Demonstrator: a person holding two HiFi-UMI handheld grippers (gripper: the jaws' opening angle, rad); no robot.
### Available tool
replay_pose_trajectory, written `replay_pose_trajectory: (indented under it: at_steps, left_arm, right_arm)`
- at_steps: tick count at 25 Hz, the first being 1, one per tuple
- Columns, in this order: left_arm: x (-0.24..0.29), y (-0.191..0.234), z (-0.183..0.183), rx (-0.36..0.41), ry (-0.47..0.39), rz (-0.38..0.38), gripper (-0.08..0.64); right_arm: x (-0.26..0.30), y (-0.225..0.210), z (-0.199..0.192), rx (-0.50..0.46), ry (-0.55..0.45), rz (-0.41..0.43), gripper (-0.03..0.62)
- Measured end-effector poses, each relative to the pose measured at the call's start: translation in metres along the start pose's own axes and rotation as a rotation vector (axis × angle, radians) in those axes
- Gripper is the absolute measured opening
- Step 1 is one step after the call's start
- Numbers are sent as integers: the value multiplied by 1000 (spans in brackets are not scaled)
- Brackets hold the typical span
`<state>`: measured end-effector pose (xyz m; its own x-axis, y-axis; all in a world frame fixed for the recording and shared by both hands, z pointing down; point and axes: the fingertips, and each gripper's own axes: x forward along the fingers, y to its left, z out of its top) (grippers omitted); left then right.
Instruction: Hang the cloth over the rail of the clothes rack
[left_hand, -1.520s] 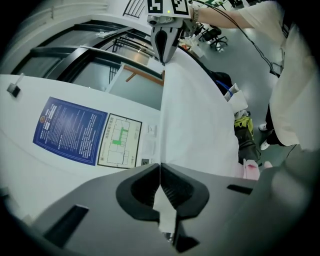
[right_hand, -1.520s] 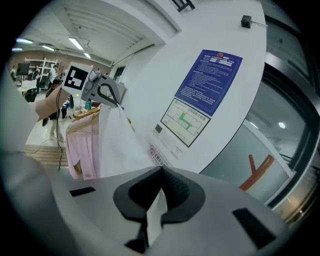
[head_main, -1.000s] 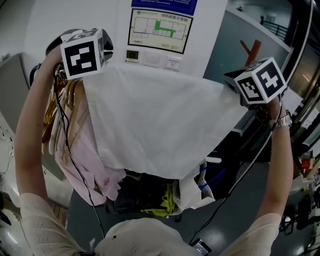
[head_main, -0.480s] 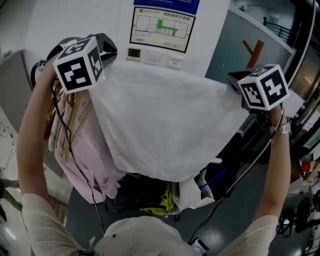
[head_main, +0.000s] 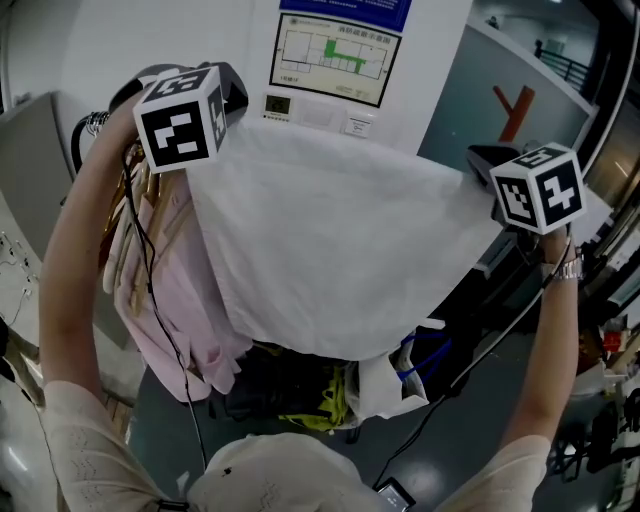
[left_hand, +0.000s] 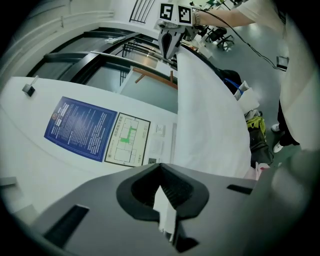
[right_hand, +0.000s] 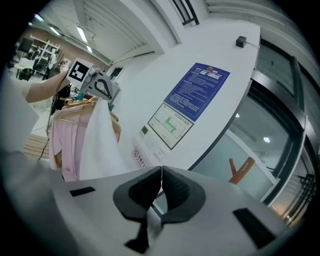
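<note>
A white cloth (head_main: 340, 240) hangs spread out between my two raised grippers. In the head view my left gripper (head_main: 232, 92) holds the top left corner and my right gripper (head_main: 480, 160) the top right corner. The left gripper (left_hand: 161, 185) is shut, with a fold of cloth (left_hand: 210, 110) pinched between its pads. The right gripper (right_hand: 161, 185) is also shut on a strip of the cloth (right_hand: 100, 145). Pink garments (head_main: 165, 290) on wooden hangers (head_main: 135, 200) hang on the clothes rack at the left, just beside the cloth. The cloth hides the rail behind it.
A white wall with a floor-plan poster (head_main: 338, 55) stands straight ahead. Below the cloth lie dark clothes and bags (head_main: 300, 390). A cable (head_main: 160, 330) trails down from the left gripper. A red Y-shaped post (head_main: 515, 110) stands at the right.
In the head view the cloth and both grippers sit slightly lower and further right than before. Both grips on the cloth are unchanged.
</note>
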<state>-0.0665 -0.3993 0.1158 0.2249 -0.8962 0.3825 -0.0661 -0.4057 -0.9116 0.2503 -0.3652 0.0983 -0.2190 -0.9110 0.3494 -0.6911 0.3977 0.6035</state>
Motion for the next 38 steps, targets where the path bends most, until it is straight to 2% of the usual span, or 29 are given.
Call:
replay_pose_trajectory:
  at_steps: [2, 5, 8, 13, 14, 15, 16, 17, 18, 23, 28, 33, 38]
  left_arm:
    - [1, 0, 1, -1, 5, -14, 11]
    - [4, 1, 2, 11, 17, -13, 11]
    - [6, 0, 1, 24, 34, -5, 11]
    - [5, 1, 2, 9, 25, -5, 11]
    - [5, 2, 2, 8, 24, -3, 11]
    - [4, 2, 2, 8, 24, -2, 11]
    - [4, 3, 2, 7, 24, -1, 11]
    - [3, 3, 3, 5, 22, -1, 11]
    - [3, 3, 3, 3, 21, 0, 11]
    - [3, 2, 3, 2, 21, -6, 11]
    - [4, 3, 5, 12, 14, 12, 11]
    - [2, 3, 4, 6, -5, 5, 11]
    - [5, 4, 10, -9, -33, -15, 11]
  right_arm:
    - [-5, -4, 0, 0, -28, 9, 17]
    - [-11, 0, -1, 3, -59, 73, 17]
    - [-20, 4, 2, -13, -102, 88, 17]
    - [-51, 58, 12, -17, -173, 234, 18]
    - [-50, 65, 8, -35, -155, 208, 18]
    - [-46, 66, 0, -74, -124, 141, 33]
    - [-40, 62, -7, -125, -92, 57, 85]
    - [-36, 57, -13, -169, -72, -12, 95]
    - [-34, 53, -16, -187, -64, -45, 95]
    - [-35, 47, -15, -86, -80, 22, 83]
    - [-34, 46, -15, -72, -48, 35, 21]
    - [-31, 38, -9, 3, -34, 46, 18]
    - [-22, 19, -4, 60, 14, 97, 18]
